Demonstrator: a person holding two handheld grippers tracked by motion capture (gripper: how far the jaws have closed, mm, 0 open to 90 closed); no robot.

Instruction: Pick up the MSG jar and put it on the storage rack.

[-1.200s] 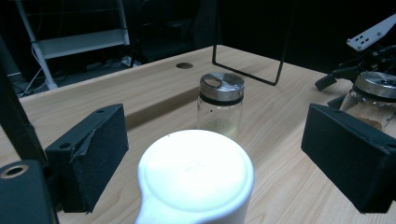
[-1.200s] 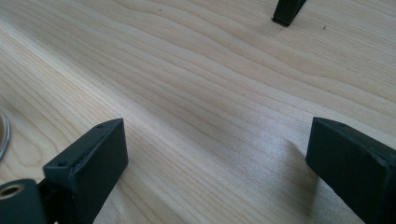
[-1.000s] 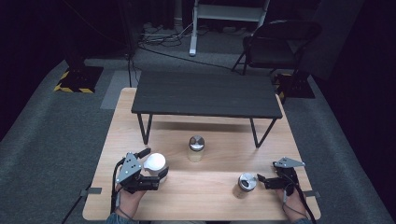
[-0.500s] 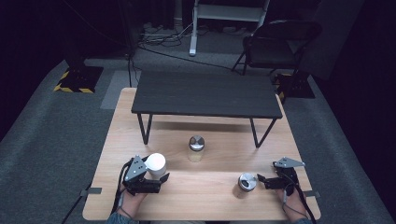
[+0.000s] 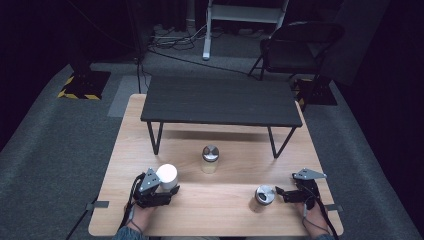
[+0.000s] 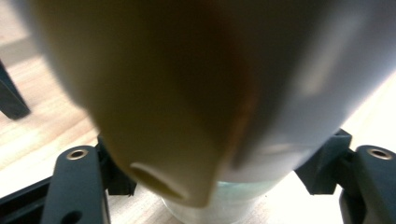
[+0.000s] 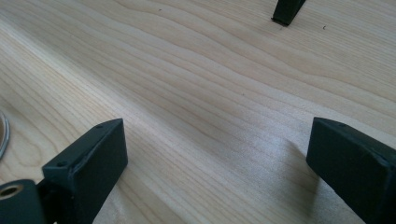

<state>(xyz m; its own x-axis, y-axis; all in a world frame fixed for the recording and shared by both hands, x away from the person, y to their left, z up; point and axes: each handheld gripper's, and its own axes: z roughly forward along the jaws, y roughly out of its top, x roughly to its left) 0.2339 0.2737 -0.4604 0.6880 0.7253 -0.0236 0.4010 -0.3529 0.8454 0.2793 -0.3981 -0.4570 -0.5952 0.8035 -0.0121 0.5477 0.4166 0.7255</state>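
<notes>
A glass jar with a white lid [image 5: 167,175] stands at the front left of the wooden table [image 5: 220,212]. My left gripper [image 5: 169,189] has just been closing and is now shut on this jar below the lid. In the left gripper view the white lid [image 6: 280,84] looms blurred, and the glass body [image 6: 210,205] sits between the black jaws. At the front right my right gripper [image 5: 282,195] stands open, pointing left at a silver-lidded jar [image 5: 265,195] a short way off. Bare wood lies between its jaws [image 7: 217,158].
A second silver-lidded jar [image 5: 210,156] stands mid-table, in front of a low black bench [image 5: 220,102] across the far half. One bench foot [image 7: 287,11] shows in the right gripper view. A chair [image 5: 300,45] stands on the carpet beyond.
My left gripper slid right up to the white-lidded jar and its jaws closed around it. The right gripper and both silver-lidded jars stayed where they were.
</notes>
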